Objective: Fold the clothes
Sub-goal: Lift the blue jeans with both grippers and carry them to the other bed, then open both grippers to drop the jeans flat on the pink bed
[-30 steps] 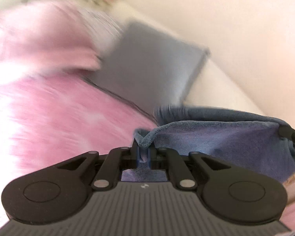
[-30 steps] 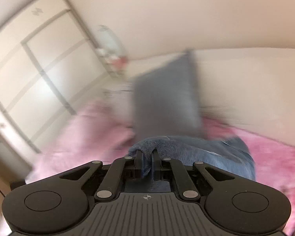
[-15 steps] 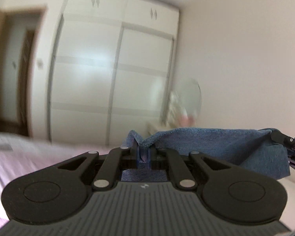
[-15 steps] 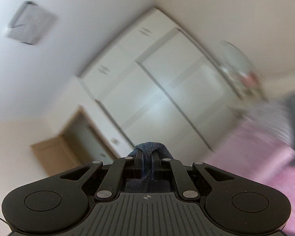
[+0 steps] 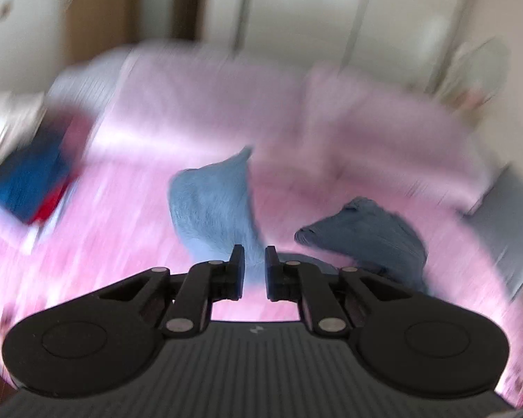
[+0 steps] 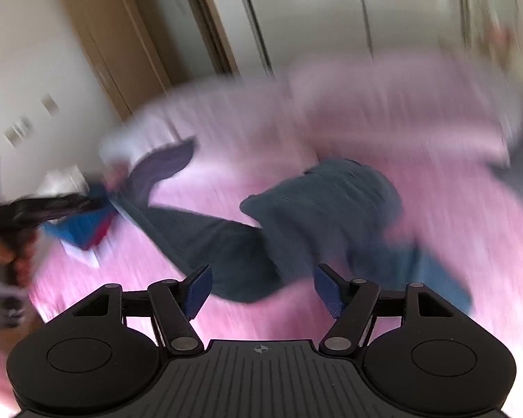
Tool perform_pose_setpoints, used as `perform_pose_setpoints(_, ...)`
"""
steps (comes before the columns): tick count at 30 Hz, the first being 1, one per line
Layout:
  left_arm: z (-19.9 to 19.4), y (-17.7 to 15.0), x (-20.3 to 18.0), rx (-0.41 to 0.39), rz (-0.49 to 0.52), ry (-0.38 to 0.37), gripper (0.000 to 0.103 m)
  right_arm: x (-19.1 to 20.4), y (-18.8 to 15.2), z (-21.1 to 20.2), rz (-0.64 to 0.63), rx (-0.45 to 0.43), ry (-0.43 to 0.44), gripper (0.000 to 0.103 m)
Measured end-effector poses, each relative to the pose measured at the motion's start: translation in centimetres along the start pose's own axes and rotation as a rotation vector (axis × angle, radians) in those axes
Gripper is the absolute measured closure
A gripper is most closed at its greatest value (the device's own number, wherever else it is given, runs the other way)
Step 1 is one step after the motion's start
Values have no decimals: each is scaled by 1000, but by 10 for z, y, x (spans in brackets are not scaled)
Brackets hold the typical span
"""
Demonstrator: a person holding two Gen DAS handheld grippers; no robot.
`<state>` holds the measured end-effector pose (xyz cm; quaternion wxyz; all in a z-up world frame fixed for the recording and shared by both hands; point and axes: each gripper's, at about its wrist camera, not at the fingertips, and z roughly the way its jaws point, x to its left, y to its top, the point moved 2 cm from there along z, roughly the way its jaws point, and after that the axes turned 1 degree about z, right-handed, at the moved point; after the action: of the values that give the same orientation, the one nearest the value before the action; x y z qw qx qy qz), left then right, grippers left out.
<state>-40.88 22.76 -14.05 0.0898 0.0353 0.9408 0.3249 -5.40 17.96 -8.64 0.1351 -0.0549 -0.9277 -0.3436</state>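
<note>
- One blue garment [image 6: 296,230] lies crumpled mid-bed on the pink bed [image 6: 470,230], its long axis slanting from the far left toward the near right edge; blur hides detail.
- My left tongs [image 5: 254,268] stand slightly parted, gripping nothing, above the cloth.
- My right tongs [image 6: 263,291] gape wide, released, above the garment's near end.
- A blue-and-red folded stack [image 5: 31,181] sits at the bed's left edge.

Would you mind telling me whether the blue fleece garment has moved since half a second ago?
Yes. The blue fleece garment has left both closed grippers and dropped onto the pink bedspread.
</note>
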Motion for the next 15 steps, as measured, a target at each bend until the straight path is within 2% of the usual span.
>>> perform_pose_setpoints(2,-2,-38,17,74,-76,22,95,-8,-13,11,4,62,-47,35)
perform_pose_setpoints(4,-9,-54,10,103,-118,-1,95,-5,-30,14,-11,95,-83,35)
perform_pose_setpoints(8,-22,-42,-25,102,-53,6,93,4,-75,14,-50,145,-138,35)
perform_pose_setpoints(11,-40,-84,-37,123,-15,12,89,5,-117,15,-75,203,-179,35)
perform_pose_setpoints(12,-41,-92,-40,136,5,29,85,2,-130,15,-89,223,-186,35)
perform_pose_setpoints(15,-45,-117,-51,170,72,105,83,2,-148,14,-110,244,-192,35)
